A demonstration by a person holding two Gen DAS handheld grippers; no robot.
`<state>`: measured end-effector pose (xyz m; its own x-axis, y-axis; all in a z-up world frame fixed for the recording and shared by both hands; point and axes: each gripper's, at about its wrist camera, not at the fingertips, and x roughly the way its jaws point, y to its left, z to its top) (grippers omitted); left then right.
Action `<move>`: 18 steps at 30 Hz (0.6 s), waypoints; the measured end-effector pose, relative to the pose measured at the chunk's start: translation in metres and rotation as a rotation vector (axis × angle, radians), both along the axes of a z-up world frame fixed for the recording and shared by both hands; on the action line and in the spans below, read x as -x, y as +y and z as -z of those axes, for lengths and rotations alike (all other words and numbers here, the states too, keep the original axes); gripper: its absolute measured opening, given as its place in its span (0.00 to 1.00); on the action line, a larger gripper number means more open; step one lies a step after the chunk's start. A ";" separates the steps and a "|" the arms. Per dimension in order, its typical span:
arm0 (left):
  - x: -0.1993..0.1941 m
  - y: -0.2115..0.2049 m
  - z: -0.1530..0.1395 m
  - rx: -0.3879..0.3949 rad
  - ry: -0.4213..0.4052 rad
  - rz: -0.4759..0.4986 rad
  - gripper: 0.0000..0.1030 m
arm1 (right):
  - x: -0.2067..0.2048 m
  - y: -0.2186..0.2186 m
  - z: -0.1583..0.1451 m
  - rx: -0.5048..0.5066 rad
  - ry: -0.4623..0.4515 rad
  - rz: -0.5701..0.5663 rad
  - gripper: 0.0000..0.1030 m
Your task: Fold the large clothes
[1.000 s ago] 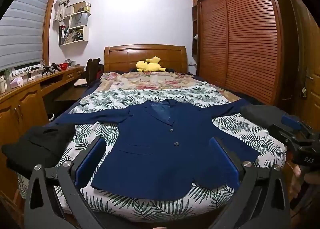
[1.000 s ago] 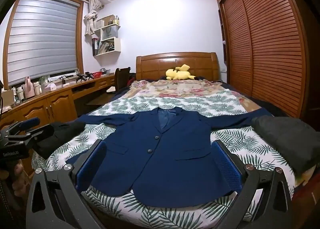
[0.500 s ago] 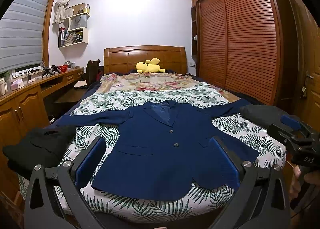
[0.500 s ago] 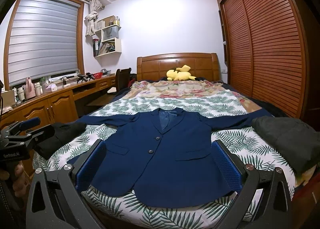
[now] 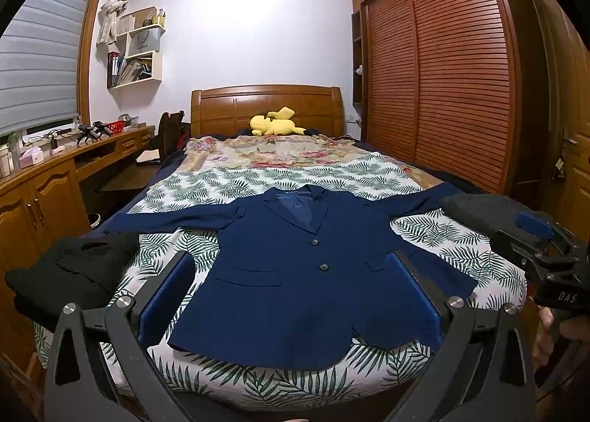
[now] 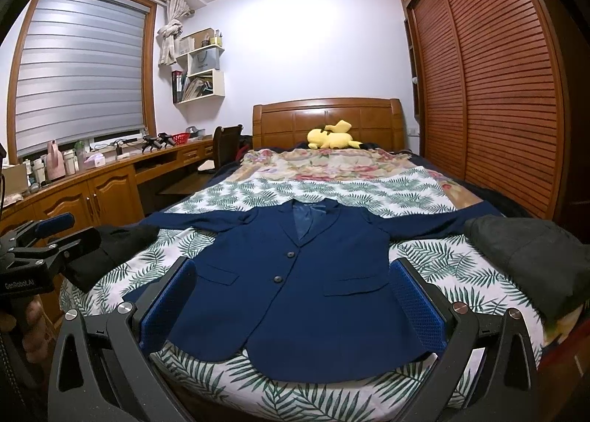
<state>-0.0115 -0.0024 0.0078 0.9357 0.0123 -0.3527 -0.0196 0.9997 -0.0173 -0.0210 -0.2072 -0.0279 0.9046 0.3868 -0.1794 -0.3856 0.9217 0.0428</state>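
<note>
A navy blue blazer (image 5: pixel 306 274) lies flat and face up on the bed, buttoned, sleeves spread left and right; it also shows in the right wrist view (image 6: pixel 298 285). My left gripper (image 5: pixel 291 296) is open and empty, held above the foot of the bed in front of the blazer's hem. My right gripper (image 6: pixel 291 300) is open and empty at the same distance. The right gripper shows at the right edge of the left wrist view (image 5: pixel 542 252); the left gripper shows at the left edge of the right wrist view (image 6: pixel 40 252).
The bed (image 5: pixel 258 178) has a leaf-print cover. A black folded garment (image 5: pixel 73 274) lies at its near left corner, a dark grey one (image 6: pixel 527 256) at its near right. A yellow plush toy (image 5: pixel 274 121) sits by the headboard. A wooden desk (image 6: pixel 92 182) runs left, a wardrobe (image 5: pixel 442 71) right.
Both views have tilted up slightly and the blazer sits a little lower in the frames. Both grippers stay open.
</note>
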 end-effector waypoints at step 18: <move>0.001 -0.002 0.000 -0.003 -0.005 0.001 1.00 | 0.001 0.001 0.000 -0.003 -0.003 -0.001 1.00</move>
